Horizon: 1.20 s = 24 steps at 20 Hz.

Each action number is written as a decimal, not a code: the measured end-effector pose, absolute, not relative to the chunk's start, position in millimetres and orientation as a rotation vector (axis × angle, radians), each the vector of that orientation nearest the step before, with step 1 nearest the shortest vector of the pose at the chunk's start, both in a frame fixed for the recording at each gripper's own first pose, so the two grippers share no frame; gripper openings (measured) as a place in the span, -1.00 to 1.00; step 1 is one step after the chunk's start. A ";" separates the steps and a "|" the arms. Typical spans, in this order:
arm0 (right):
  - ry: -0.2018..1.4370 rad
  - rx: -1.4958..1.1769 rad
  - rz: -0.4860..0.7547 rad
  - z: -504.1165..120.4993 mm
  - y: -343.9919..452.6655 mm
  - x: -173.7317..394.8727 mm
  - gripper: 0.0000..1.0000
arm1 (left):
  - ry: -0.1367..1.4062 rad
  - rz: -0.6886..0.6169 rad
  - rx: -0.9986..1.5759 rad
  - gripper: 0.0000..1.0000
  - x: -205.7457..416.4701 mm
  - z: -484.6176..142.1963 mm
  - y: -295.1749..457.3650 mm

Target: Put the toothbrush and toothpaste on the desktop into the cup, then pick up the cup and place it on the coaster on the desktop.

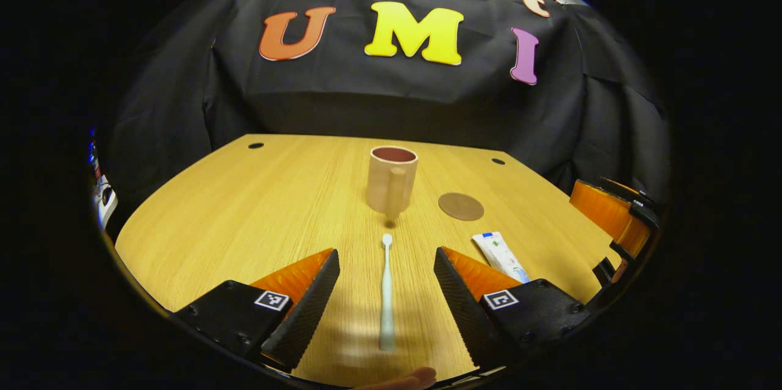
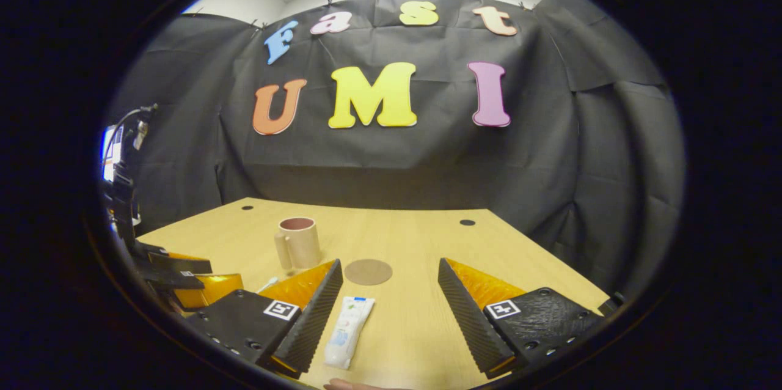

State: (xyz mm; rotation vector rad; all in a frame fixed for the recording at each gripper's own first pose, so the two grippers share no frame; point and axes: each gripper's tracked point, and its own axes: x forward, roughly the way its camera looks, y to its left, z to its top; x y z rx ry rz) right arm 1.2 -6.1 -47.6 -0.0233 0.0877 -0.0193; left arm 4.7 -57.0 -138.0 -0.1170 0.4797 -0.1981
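Observation:
A white toothbrush (image 1: pixel 387 292) lies on the wooden desktop (image 1: pixel 244 206), lengthwise between the fingers of my open left gripper (image 1: pixel 387 261), head pointing away. Beyond it stands a pinkish-beige cup (image 1: pixel 391 182), handle facing me, and to its right lies a round brown coaster (image 1: pixel 460 206). A white toothpaste tube (image 1: pixel 501 255) lies right of the left gripper. In the right gripper view the toothpaste tube (image 2: pixel 348 331) lies between the fingers of my open right gripper (image 2: pixel 388 289), close to its left finger. The cup (image 2: pixel 298 243), the coaster (image 2: pixel 368 271) and the toothbrush tip (image 2: pixel 267 284) lie farther off.
The other gripper (image 1: pixel 617 219) shows at the right edge of the left gripper view, and the left gripper's body (image 2: pixel 177 280) at the left of the right gripper view. Two small dark holes (image 1: pixel 256 145) mark the desktop's far side. Black cloth walls the booth behind.

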 end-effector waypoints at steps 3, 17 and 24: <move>0.118 -0.028 -0.013 -60.5 -7.0 3.3 0.90 | 0.523 -0.201 -0.086 0.96 6.6 -150.4 -60.5; 0.205 -0.049 0.029 -92.0 10.2 9.3 0.90 | 0.651 -0.198 -0.073 0.01 15.7 -183.8 -64.0; 0.221 -0.055 0.030 -95.4 14.9 12.9 0.91 | 0.675 -0.213 -0.084 -0.57 14.8 -191.7 -63.3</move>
